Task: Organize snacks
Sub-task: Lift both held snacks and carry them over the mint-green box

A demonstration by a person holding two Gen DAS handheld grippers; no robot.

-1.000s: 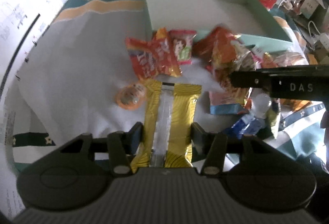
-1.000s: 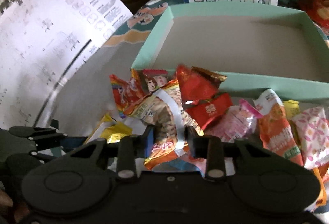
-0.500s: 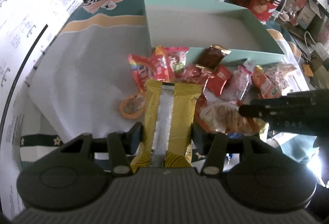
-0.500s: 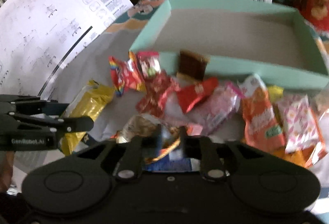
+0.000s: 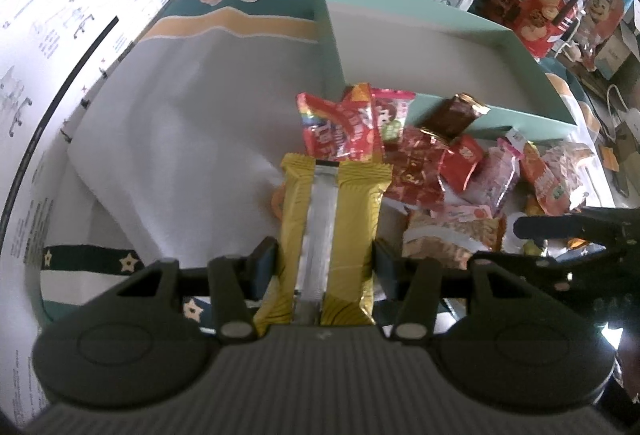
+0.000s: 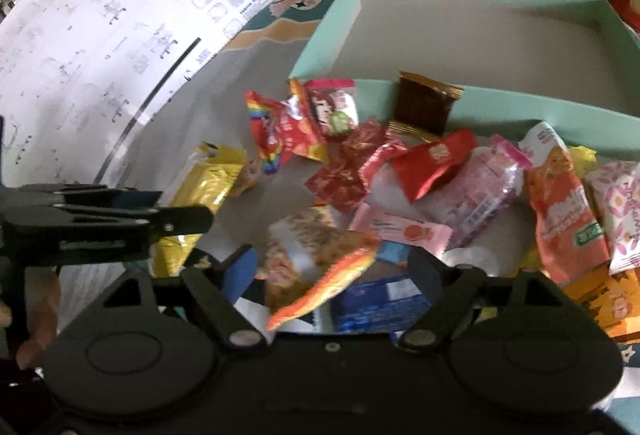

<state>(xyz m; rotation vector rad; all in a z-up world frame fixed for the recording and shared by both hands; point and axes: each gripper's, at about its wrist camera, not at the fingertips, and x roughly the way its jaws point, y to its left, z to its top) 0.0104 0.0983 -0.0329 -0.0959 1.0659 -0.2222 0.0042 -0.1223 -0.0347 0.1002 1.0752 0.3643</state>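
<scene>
My left gripper (image 5: 326, 267) is shut on a yellow packet (image 5: 332, 219) with a silver seam, held above the cloth in front of the snack pile. In the right wrist view the same yellow packet (image 6: 208, 175) shows past the left gripper (image 6: 120, 219). The jaws of my right gripper (image 6: 330, 267) are opening. A brown-and-orange snack packet (image 6: 316, 255) lies loose between them, and the pads do not press it. Behind the pile stands a mint-green box (image 5: 500, 115) (image 6: 520, 103) with nothing inside. A brown chocolate packet (image 6: 426, 107) leans on its front wall.
Several packets crowd the cloth before the box: a red rainbow one (image 6: 280, 135), pink ones (image 6: 480, 187), an orange one (image 6: 560, 215), a blue one (image 6: 376, 299). A big white printed sheet (image 5: 60, 35) curves along the left. A red cookie tin (image 5: 544, 3) and cartons stand behind.
The right jaws have spread wide and let go of the brown-and-orange packet they held. The left gripper has kept its hold and carried the yellow packet toward the pile.
</scene>
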